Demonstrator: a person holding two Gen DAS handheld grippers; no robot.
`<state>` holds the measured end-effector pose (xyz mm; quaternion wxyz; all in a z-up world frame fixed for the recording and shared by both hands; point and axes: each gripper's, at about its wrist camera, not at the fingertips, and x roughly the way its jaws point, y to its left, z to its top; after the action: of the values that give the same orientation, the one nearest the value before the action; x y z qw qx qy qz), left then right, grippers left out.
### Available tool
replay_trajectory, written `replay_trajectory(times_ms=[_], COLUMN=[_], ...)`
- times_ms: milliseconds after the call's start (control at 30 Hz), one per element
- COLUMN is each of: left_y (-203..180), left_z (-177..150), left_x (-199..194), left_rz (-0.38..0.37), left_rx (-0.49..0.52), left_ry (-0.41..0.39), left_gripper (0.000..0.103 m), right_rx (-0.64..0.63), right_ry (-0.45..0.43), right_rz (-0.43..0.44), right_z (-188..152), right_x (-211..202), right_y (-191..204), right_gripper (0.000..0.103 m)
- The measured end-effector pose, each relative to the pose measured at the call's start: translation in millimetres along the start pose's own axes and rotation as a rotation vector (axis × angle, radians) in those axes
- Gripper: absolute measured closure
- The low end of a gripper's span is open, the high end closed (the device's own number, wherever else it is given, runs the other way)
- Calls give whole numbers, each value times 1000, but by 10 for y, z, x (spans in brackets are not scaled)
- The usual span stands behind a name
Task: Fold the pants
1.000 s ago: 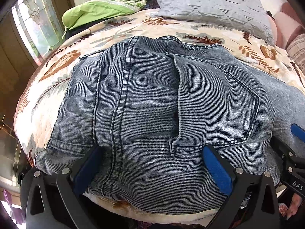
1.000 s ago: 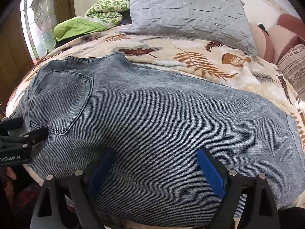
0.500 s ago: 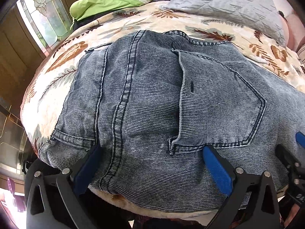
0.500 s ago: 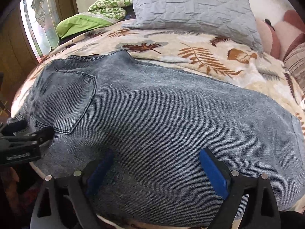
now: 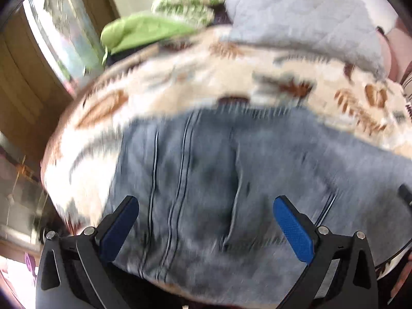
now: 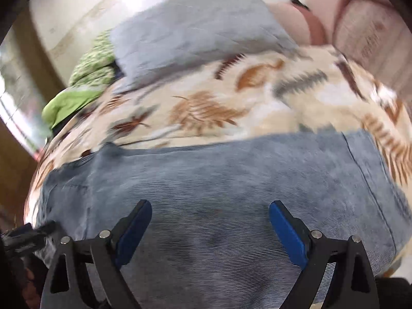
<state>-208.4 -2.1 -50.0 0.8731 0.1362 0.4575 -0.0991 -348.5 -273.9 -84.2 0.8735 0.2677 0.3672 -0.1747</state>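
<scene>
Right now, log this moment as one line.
left gripper: open, over jeans | right gripper: open, over leg | jeans: flat on bed | views: blurred

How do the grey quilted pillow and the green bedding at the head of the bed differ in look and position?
The grey quilted pillow is pale grey with stitched quilting; the green bedding is bright green, part plain and part patterned. The pillow is broad and fairly flat, while the bedding is bunched in a heap. The bedding sits left of the pillow, nearer the window. Both lie on the leaf-print bedspread, beyond the jeans.
</scene>
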Motion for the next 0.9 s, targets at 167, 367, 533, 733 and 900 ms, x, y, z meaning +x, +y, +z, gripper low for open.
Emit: replay_trajectory(times_ms=[167, 367, 533, 733, 900], left_y=[-288, -710, -737, -729, -743], left_z=[273, 196, 117, 27, -43], left_x=[27, 445, 638, 649, 627], left_rz=[-64, -125, -107, -108, -92], left_rx=[84, 168, 195, 182, 190], left_ry=[-50, 67, 84, 20, -34], left_gripper=[0, 0, 0, 0, 0], right_rx=[-16, -50, -115, -124, -133], right_ry=[-3, 31, 17, -10, -30], right_rz=[-56, -116, -169, -185, -193], right_z=[58, 41, 15, 13, -12], right_x=[128, 317, 422, 484, 489], right_y=[-38, -32, 40, 71, 90], right_gripper=[9, 8, 7, 3, 3])
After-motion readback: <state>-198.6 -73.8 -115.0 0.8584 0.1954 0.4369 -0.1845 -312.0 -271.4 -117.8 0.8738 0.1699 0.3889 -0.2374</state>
